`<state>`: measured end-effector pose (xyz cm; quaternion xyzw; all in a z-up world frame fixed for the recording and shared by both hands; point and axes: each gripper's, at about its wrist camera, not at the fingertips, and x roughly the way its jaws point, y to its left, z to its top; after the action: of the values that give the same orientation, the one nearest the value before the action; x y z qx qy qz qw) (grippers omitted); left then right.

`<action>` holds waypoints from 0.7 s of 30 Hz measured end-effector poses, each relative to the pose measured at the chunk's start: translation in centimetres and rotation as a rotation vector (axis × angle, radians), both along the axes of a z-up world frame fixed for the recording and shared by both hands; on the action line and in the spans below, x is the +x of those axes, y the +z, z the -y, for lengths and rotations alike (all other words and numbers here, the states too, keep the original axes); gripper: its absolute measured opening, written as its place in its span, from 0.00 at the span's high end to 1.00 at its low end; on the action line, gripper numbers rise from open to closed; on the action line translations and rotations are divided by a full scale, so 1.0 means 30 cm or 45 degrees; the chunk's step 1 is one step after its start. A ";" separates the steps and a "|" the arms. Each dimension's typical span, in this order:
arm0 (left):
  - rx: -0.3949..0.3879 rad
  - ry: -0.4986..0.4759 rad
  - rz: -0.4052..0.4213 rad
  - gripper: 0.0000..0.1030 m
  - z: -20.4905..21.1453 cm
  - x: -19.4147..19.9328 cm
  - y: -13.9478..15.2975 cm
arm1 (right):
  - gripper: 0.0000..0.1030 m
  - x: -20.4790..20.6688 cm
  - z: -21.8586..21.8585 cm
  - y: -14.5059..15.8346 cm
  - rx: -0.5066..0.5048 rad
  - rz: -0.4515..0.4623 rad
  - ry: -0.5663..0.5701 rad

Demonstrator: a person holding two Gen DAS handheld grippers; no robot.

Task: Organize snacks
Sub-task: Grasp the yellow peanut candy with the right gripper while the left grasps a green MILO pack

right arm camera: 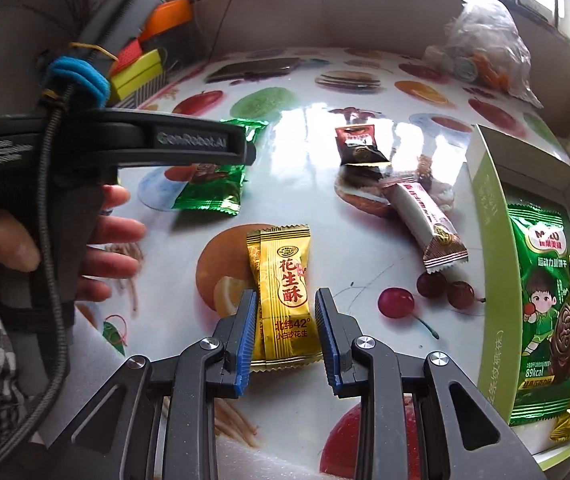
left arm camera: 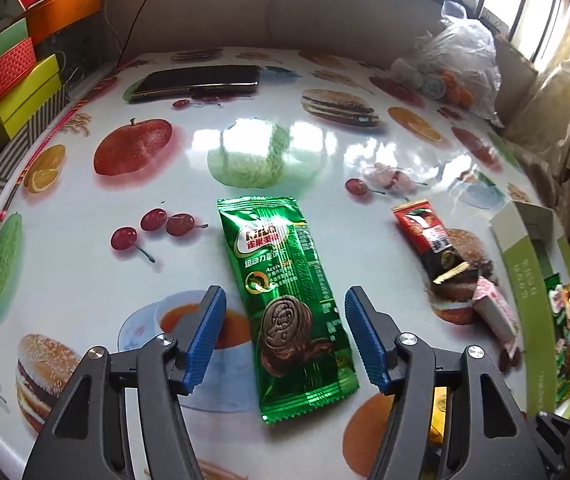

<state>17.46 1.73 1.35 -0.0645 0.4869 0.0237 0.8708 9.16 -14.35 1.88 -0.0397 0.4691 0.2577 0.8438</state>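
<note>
A green Milo biscuit packet (left arm camera: 289, 304) lies flat on the fruit-print table, between the fingers of my open left gripper (left arm camera: 285, 312), which hovers just above it. My right gripper (right arm camera: 285, 312) is open around a yellow peanut candy packet (right arm camera: 283, 296) lying on the table. The left gripper body (right arm camera: 125, 148) shows in the right wrist view over the green packet (right arm camera: 209, 190). A green box (right arm camera: 489, 216) at the right holds several snack packets, a second Milo packet (right arm camera: 541, 296) among them. A red-black packet (right arm camera: 359, 146) and a pink-white bar (right arm camera: 425, 216) lie mid-table.
A phone (left arm camera: 197, 80) lies at the far side of the table. A plastic bag of snacks (left arm camera: 457, 68) sits at the far right. Stacked coloured boxes (left arm camera: 13, 76) stand off the table's left edge. The green box also shows in the left wrist view (left arm camera: 525, 264).
</note>
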 end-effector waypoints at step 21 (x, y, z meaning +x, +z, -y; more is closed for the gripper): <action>0.126 0.034 0.027 0.55 0.014 0.014 -0.013 | 0.72 0.008 0.012 -0.003 0.037 -0.004 -0.015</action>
<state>17.88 1.31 0.98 -0.0281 0.4751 0.0586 0.8775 9.39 -14.72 1.79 -0.0245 0.4668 0.2597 0.8450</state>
